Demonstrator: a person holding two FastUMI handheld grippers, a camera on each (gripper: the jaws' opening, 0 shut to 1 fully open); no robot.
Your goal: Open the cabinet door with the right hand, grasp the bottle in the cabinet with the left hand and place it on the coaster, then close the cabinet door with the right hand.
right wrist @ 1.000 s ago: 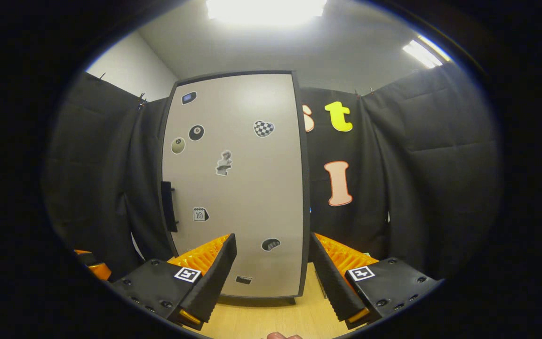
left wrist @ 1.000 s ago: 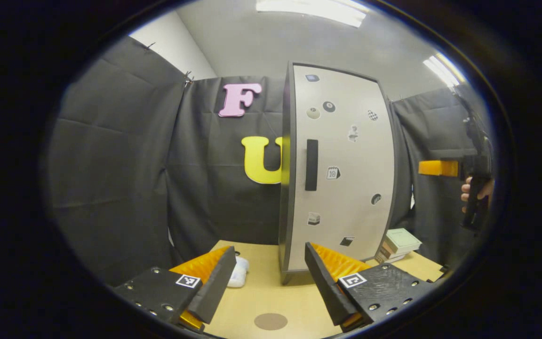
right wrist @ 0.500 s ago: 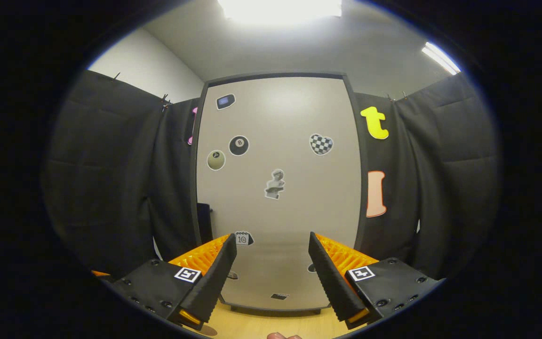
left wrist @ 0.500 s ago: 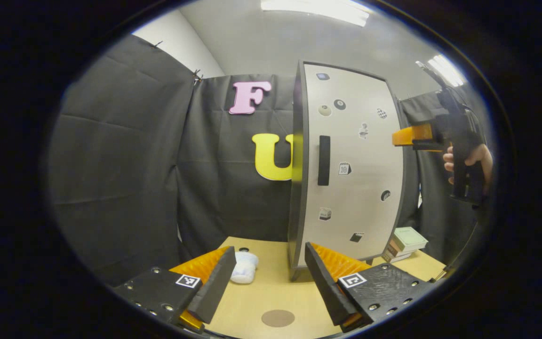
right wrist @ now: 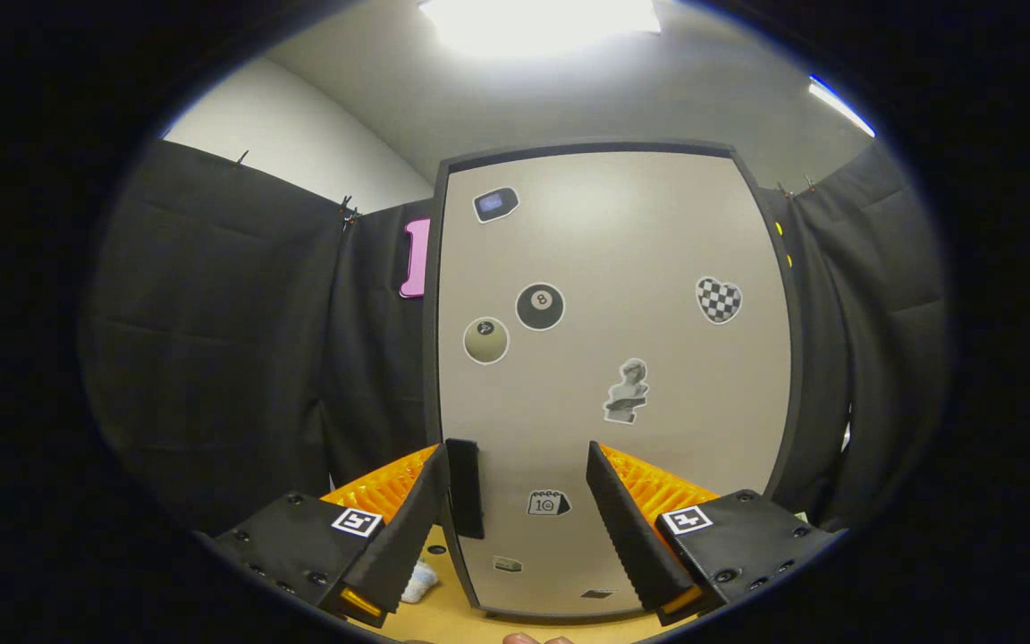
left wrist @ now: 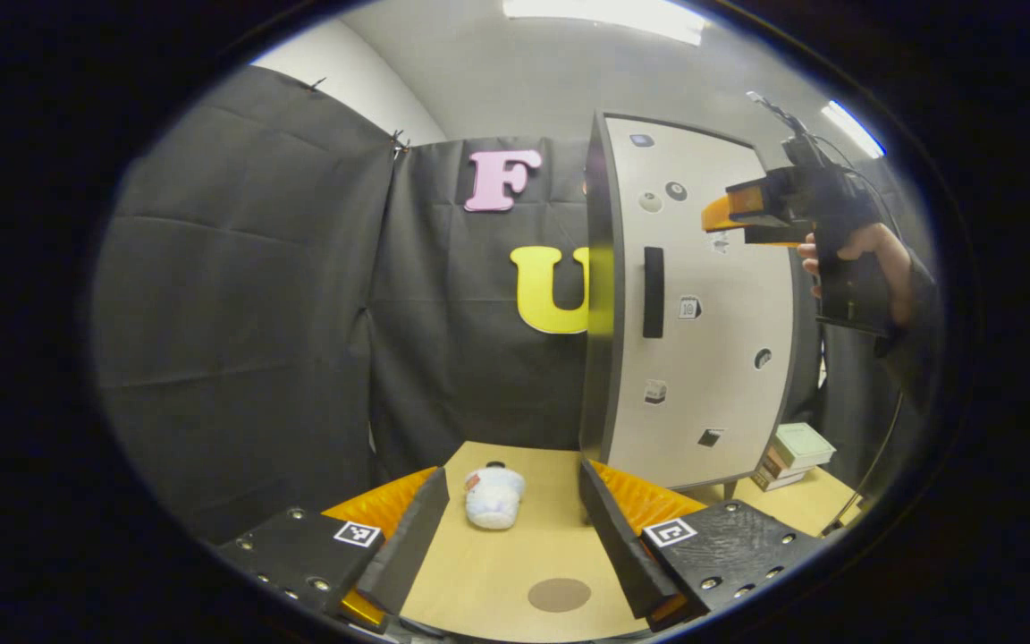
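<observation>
The pale cabinet (left wrist: 703, 358) stands on the table with its door (right wrist: 613, 358) shut and stickers on it. A black vertical handle (left wrist: 653, 292) sits near the door's left edge. My right gripper (right wrist: 517, 452) is open, close in front of the door, and the handle (right wrist: 464, 487) lies just inside its left fingertip. From the left gripper view, the right gripper (left wrist: 722, 213) is held by a hand (left wrist: 864, 255) high before the door. My left gripper (left wrist: 511, 474) hangs open over the table. A round brown coaster (left wrist: 559, 594) lies between its fingers. The bottle is hidden inside.
A small white object (left wrist: 494, 497) lies on its side on the wooden table (left wrist: 470, 581), left of the cabinet, and it peeks out low (right wrist: 417, 581) in the right gripper view. A stack of books (left wrist: 792, 447) rests right of the cabinet.
The right gripper has risen and closed in on the door, swinging left until the handle sits by its left finger. The left gripper has turned left, bringing the white object into full view.
</observation>
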